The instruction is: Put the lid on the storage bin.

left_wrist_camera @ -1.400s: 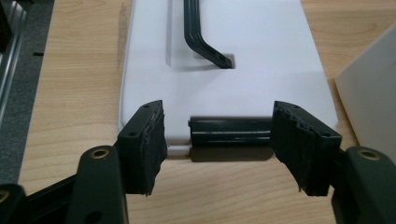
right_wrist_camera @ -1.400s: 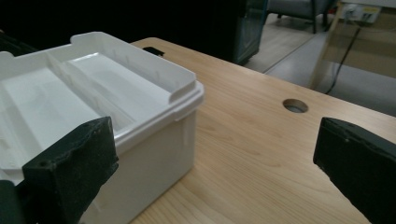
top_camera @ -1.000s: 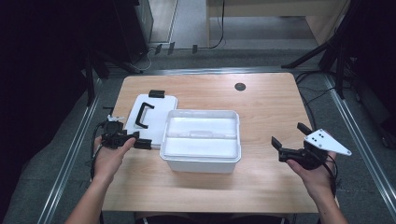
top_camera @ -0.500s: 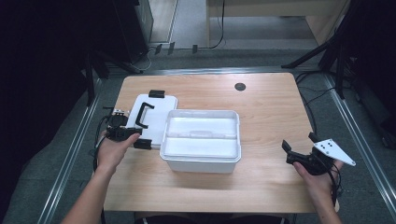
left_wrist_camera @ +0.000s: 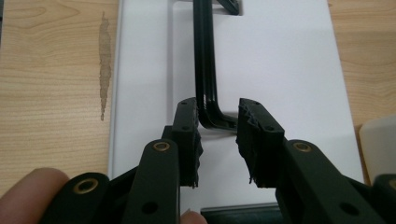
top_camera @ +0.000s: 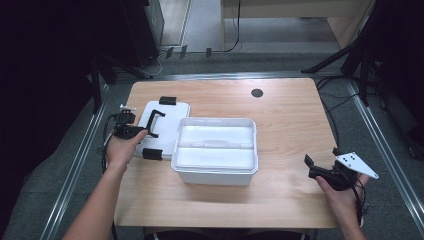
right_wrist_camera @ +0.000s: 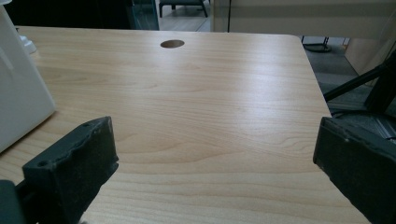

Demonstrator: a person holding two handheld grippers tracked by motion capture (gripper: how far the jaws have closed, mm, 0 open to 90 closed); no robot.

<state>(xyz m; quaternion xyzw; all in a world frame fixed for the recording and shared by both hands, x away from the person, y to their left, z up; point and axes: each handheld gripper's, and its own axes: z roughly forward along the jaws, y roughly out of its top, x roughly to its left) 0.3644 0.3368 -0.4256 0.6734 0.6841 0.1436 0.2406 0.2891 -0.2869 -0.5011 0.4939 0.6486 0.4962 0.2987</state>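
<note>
Lid-handle grasp: left gripper (left_wrist_camera: 215, 140), jaws just narrowing around thin black plastic handle (left_wrist_camera: 205, 70) of flat white rectangular lid (top_camera: 162, 131) lying beside white plastic storage box (top_camera: 215, 156), pads not yet pressing; centring before lifting seems advisable.

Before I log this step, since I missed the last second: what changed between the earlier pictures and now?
The left hand-held gripper slid onto the white lid, and its jaws have just been closing around the corner of the black handle; a small gap on one side remains. The right hand-held gripper sank toward the table, jaws open on nothing. The white box and lid stayed put.
</note>
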